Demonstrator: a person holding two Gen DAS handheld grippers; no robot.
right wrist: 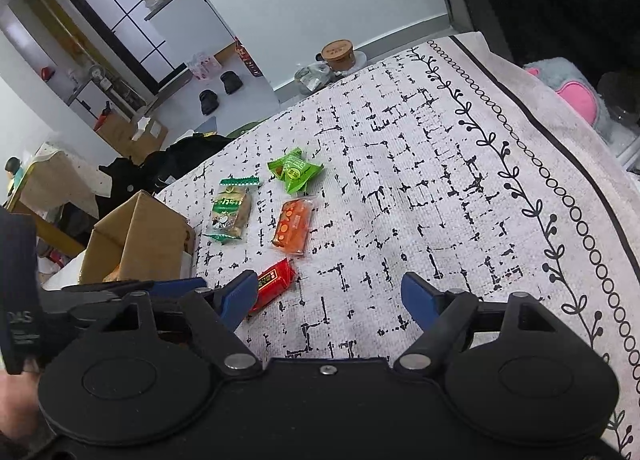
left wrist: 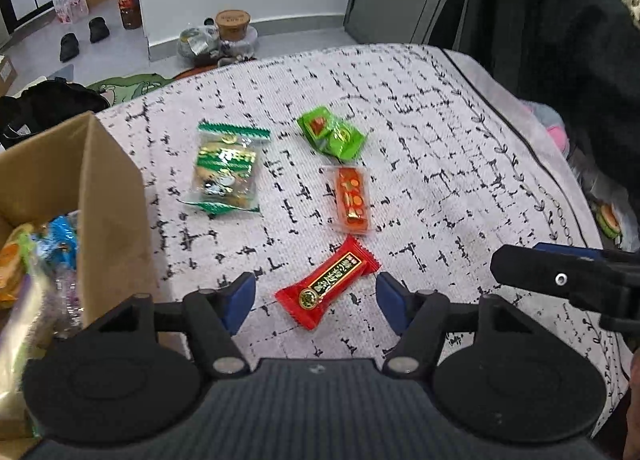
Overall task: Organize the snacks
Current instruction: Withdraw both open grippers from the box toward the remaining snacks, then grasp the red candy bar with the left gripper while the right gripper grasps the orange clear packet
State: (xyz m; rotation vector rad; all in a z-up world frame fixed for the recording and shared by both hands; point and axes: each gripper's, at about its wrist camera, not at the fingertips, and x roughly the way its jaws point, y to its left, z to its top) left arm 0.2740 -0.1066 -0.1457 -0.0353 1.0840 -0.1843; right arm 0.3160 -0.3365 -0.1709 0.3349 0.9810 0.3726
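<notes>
Four wrapped snacks lie on a white woven cloth with black dash marks (left wrist: 420, 163). The left gripper (left wrist: 316, 300) hovers low with its blue-padded jaws spread wide, and the red foil-wrapped candy bar with a dark label (left wrist: 328, 283) lies on the cloth between the two pads, touched by neither. Just beyond it sits the orange clear-wrapped rectangular snack (left wrist: 351, 201), then the crumpled bright green packet (left wrist: 332, 133); to their left rests the larger clear packet with green zigzag edges (left wrist: 226, 167), well apart from the red bar.

A brown cardboard box (left wrist: 108, 195) stands at the cloth's left edge, one flap upright, with colourful wrappers (blue, orange and clear ones) inside it.

The right gripper (right wrist: 328, 300) is also wide open and holds nothing, above bare cloth to the right of the snacks. From its camera, the red bar (right wrist: 274, 280) shows partly behind its left pad (right wrist: 238, 298).
</notes>
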